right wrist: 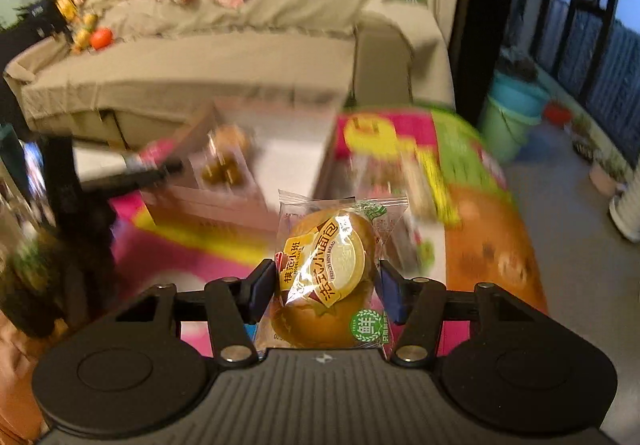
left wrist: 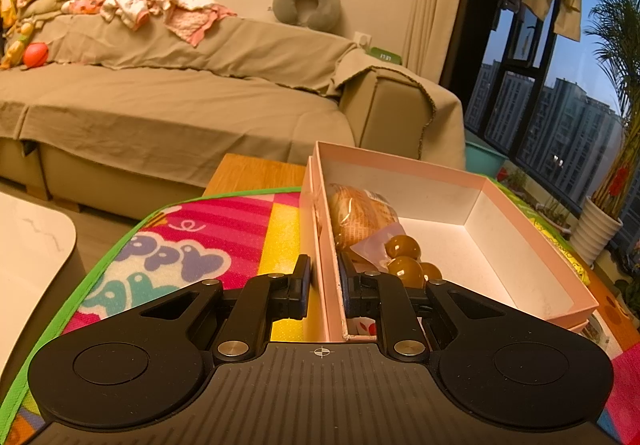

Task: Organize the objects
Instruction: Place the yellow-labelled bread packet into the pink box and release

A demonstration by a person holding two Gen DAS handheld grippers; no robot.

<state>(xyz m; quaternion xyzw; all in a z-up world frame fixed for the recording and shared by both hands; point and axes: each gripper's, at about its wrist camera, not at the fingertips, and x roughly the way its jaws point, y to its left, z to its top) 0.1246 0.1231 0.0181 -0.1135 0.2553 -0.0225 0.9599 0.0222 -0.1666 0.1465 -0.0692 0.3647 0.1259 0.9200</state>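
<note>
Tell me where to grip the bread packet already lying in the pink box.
Grip the bread packet across its plump middle, coming from above: the pink box walls block the sides, and the olive packet overlaps its near end.

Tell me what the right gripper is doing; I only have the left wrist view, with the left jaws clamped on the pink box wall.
Observer: The right gripper holds a wrapped mini bread packet between its pads.
Operator: Say where that packet is relative to the box.
Observer: Outside it; the pink box lies further off, to the packet's left in the right wrist view.
Operator: Report what lies under it.
Observer: The colourful play mat.
</note>
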